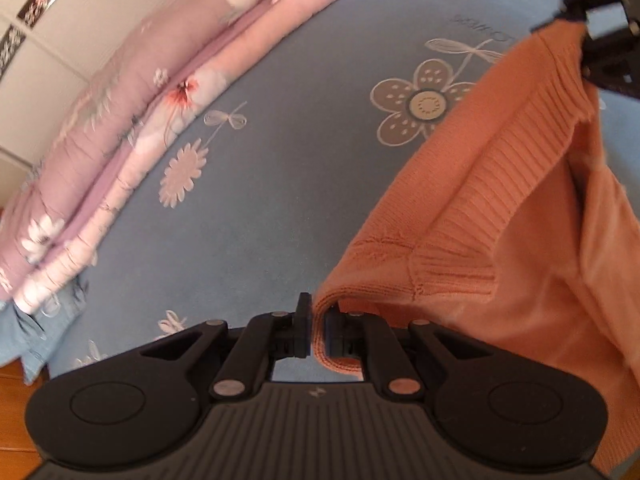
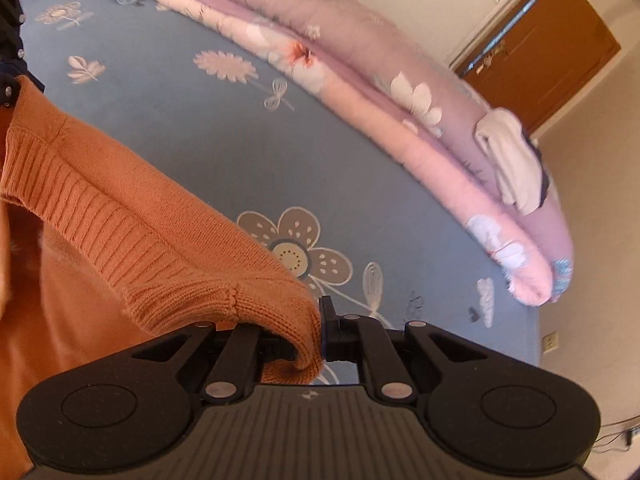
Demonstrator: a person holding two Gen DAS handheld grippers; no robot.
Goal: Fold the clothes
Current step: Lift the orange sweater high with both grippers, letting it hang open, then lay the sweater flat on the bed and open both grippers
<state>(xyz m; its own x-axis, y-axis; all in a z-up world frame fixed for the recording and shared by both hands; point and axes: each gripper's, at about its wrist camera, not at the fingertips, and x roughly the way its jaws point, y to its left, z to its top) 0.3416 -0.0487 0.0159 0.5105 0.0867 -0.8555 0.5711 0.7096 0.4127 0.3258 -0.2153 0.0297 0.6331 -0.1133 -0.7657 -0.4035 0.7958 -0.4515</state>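
The left gripper (image 1: 318,330) is pinching one corner of an orange knitted sweater (image 1: 500,216), its jaws closed down tight on a fold of the fabric at the lower middle of the left wrist view. The right gripper (image 2: 320,332) is doing the same at the lower middle of the right wrist view, its jaws clamping a ribbed corner of the same sweater (image 2: 132,216). The ribbed edge is stretching between the two grips, and the rest of the garment is hanging down over a bed. In the left view the sweater is filling the right side of the frame; in the right view it is filling the left side. Beneath it, the blue bedsheet (image 1: 280,160) with its flower print is lying smooth. A pink and lilac quilt (image 2: 360,92), folded into a long roll, is resting along the far edge of the bed, across the upper part of the right view. A wooden door (image 2: 552,52) is showing in the upper right of that view.
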